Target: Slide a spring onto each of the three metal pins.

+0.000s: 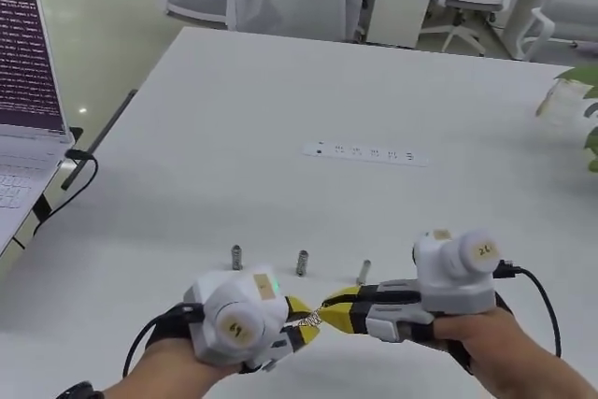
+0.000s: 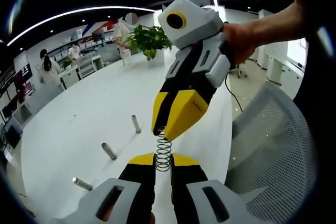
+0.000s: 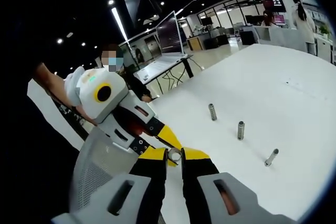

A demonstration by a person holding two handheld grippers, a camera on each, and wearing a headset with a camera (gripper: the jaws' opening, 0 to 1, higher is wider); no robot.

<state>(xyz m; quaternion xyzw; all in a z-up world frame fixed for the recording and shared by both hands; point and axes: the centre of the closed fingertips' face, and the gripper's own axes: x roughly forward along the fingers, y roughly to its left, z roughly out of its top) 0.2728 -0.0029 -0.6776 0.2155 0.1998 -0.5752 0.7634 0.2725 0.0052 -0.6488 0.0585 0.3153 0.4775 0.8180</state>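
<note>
Over the surface (image 2: 79,124), left gripper (image 2: 164,160) and right gripper (image 2: 167,132) fingers (image 2: 181,111) both clamp one spring (image 2: 164,150), likely regripping for a pin (image 1: 363,271).

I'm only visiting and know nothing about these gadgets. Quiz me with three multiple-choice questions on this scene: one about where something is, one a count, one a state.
1. Where is the spring? A in a box; B between the left gripper and right gripper; C on the floor.
2. How many metal pins are on the table? A one; B five; C three.
3. The left gripper's jaws are: A shut on the spring; B wide open; C holding a pen.
Key: B, the left gripper view shows it bridging both tips; C, three in a row in the head view; A, they pinch its lower end.
</note>
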